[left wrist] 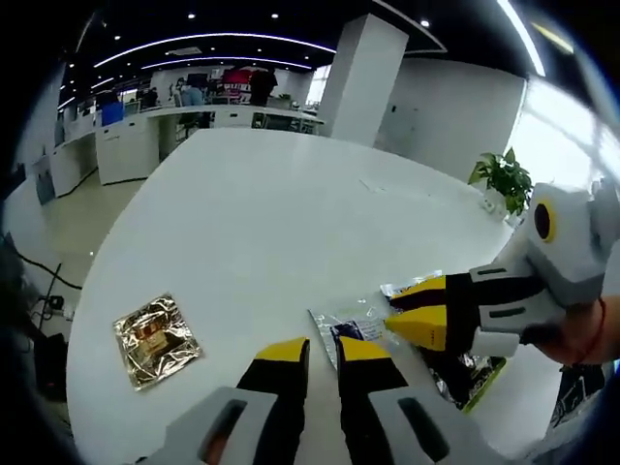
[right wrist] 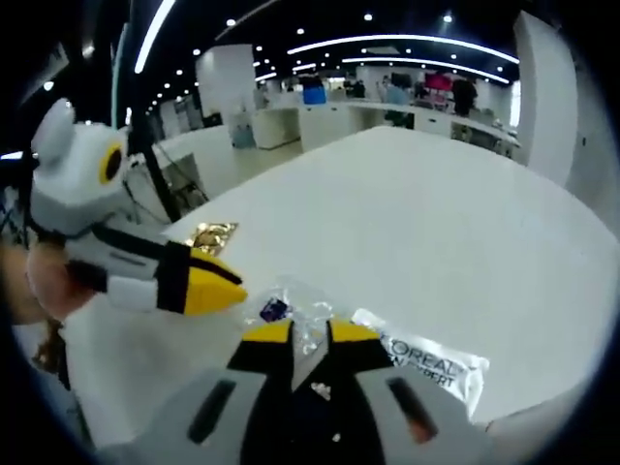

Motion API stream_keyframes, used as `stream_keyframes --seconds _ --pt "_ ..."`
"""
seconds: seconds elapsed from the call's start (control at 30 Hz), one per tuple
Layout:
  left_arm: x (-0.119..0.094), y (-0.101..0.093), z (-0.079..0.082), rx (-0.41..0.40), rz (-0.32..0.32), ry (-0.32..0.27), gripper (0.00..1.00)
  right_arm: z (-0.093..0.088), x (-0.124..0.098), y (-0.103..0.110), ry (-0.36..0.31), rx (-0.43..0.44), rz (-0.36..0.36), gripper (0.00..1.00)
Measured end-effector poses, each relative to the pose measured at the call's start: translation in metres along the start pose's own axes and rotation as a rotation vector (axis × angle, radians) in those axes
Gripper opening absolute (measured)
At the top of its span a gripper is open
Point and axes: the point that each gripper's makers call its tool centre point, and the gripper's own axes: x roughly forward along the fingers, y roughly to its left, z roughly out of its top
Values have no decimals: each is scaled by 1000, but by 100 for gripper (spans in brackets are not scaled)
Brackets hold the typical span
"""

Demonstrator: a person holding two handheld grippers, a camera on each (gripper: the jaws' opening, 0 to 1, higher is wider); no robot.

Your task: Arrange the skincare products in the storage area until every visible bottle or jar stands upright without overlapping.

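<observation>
Two tongs (left wrist: 323,351) (right wrist: 310,333) meet over a clear sachet (right wrist: 426,363) (gold packet (left wrist: 155,339) apart)

White table (left wrist: 271,223) stretching away toward office background. Potted green plant (left wrist: 504,176) sitting near table's far right edge. White square pillar (left wrist: 360,77) rising behind table. White counter (left wrist: 184,131) running along back, people standing beyond it, too small to detail. Curved ceiling light strips (right wrist: 397,41) glowing overhead. Dark cables trailing on floor (left wrist: 48,281) at left.
</observation>
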Motion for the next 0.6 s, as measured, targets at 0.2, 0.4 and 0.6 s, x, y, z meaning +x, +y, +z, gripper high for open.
stream_keyframes --seconds 0.2,0.4,0.6 --pt "-13 3 4 26 26 -30 11 7 -11 7 -35 -5 25 13" --pt "-38 12 3 63 71 -101 11 13 -34 26 -127 75 105 17" --pt "-46 30 1 47 110 -118 15 7 -43 34 -127 130 136 17"
